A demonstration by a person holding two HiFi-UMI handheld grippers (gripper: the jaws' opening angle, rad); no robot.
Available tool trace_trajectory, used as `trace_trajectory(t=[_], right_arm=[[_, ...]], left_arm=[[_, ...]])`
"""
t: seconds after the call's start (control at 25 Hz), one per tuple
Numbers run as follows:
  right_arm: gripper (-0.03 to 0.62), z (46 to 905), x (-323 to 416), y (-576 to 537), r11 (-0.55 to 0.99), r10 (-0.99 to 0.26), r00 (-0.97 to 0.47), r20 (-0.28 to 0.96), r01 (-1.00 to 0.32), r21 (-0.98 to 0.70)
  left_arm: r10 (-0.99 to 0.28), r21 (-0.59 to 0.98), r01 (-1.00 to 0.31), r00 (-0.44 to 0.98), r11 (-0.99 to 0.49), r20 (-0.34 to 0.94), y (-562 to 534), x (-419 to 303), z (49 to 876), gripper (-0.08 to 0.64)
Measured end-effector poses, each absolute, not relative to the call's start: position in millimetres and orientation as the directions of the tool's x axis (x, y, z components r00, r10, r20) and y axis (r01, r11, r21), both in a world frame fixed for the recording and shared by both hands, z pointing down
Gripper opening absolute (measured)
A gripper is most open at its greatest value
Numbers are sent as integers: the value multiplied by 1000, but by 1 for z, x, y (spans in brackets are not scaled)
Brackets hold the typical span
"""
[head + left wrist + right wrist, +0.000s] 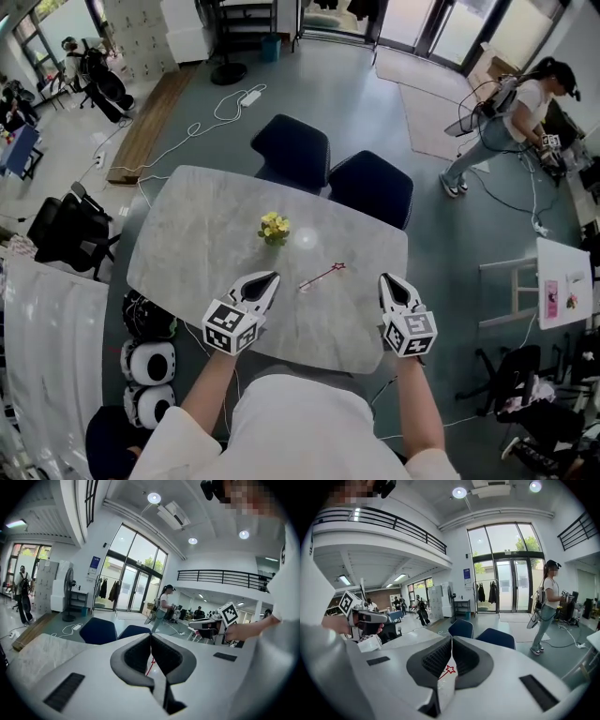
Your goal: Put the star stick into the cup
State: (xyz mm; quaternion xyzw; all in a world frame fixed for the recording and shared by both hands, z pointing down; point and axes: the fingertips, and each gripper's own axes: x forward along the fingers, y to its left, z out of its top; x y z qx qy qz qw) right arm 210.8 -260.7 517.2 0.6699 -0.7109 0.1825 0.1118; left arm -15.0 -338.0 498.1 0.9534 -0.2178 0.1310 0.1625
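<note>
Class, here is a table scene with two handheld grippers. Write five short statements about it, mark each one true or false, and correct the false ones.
1. The star stick lies on the table. True.
2. The right gripper holds the star stick. False: its jaws are together with nothing between them, and the stick lies on the table.
3. Yellow flowers stand on the table. True.
4. Three chairs stand at the table's far side. False: there are two dark blue chairs.
5. The left gripper has its jaws wide apart. False: they are together and empty.
</note>
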Motion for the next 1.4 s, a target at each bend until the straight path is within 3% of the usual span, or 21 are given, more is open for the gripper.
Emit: trace_trajectory(t=[0.6, 1.4], right_arm=[[6, 397, 195, -212, 130, -956, -138, 259, -990, -47], [5, 377, 179, -202, 227, -952, -227, 206, -974, -24]], left_arm=[[-445, 154, -475, 874, -866, 197, -298, -37, 384, 20], [-483, 159, -508, 859, -847, 171, -274, -32, 368, 20]])
